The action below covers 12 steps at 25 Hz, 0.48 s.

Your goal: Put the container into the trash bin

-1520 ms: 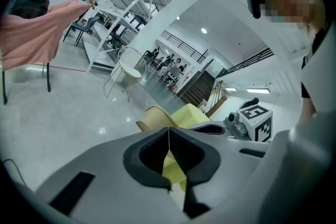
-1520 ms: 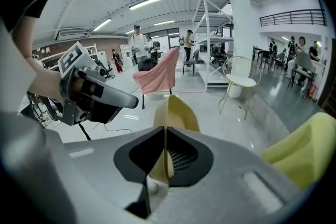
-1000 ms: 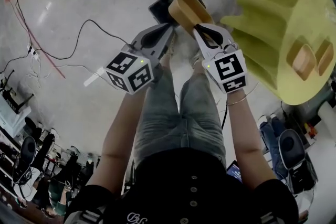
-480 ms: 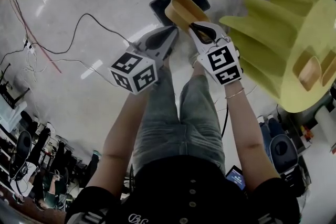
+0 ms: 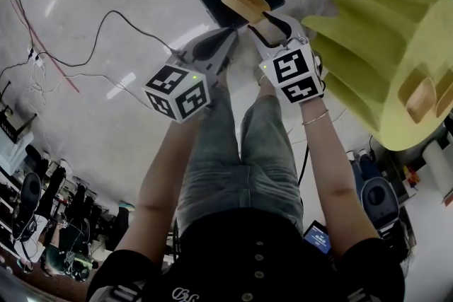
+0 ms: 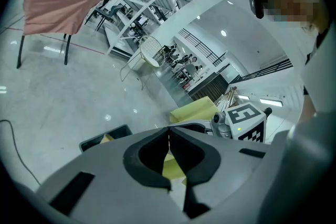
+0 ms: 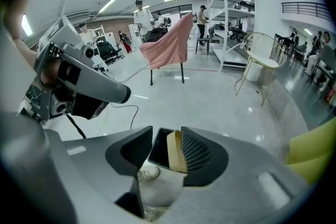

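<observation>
The left forearm [image 5: 164, 173] and right forearm [image 5: 331, 173] reach forward and down, side by side. The left gripper [image 5: 225, 42] has its jaws closed tip to tip. The right gripper [image 5: 272, 23] is opening its jaws, with the container [image 7: 175, 153] between them against one pad.

Grey left gripper [image 5: 228, 39], faded jeans [image 5: 233, 166], black top [image 5: 258, 251]

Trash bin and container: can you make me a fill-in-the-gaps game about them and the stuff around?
1. The tan container hangs right above the ___ trash bin on the floor.
2. The left gripper has its jaws shut, with ___ between them.
3. The draped cloth in the left gripper view is ___.

Missing words: black; nothing; pink.
</observation>
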{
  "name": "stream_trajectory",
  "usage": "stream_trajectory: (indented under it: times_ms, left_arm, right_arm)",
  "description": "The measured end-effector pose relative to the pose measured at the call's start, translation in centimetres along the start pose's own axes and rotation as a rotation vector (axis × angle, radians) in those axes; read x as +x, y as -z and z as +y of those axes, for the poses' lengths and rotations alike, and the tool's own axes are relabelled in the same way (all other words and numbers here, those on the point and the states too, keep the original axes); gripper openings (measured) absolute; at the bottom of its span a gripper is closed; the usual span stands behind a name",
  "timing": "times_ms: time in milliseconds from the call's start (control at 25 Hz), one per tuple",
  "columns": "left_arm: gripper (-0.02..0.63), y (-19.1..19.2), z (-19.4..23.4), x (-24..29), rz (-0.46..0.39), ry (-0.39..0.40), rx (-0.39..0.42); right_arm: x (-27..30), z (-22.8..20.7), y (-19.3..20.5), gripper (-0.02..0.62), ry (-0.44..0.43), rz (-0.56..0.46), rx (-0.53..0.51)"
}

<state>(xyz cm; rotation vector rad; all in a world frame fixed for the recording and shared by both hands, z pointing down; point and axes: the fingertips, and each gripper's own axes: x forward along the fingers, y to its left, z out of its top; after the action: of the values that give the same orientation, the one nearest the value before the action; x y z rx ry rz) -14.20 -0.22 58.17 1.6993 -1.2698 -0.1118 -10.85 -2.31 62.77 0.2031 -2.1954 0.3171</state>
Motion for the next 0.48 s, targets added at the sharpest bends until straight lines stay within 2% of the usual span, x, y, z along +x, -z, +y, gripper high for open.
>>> stream_trajectory:
  times_ms: [280, 480]
  left_arm:
    - [0.015, -0.9, -0.4, 0.1, -0.003, 0.011, 0.012]
    - [0.015, -1.3, -2.4, 0.7, 0.014, 0.029, 0.035]
  right_arm:
    - [-1.1, -0.5, -0.1, 0.158, 0.028, -0.023, 0.047]
    - [-3.3, -1.1, 0.1, 0.158, 0.049, -0.041, 0.077]
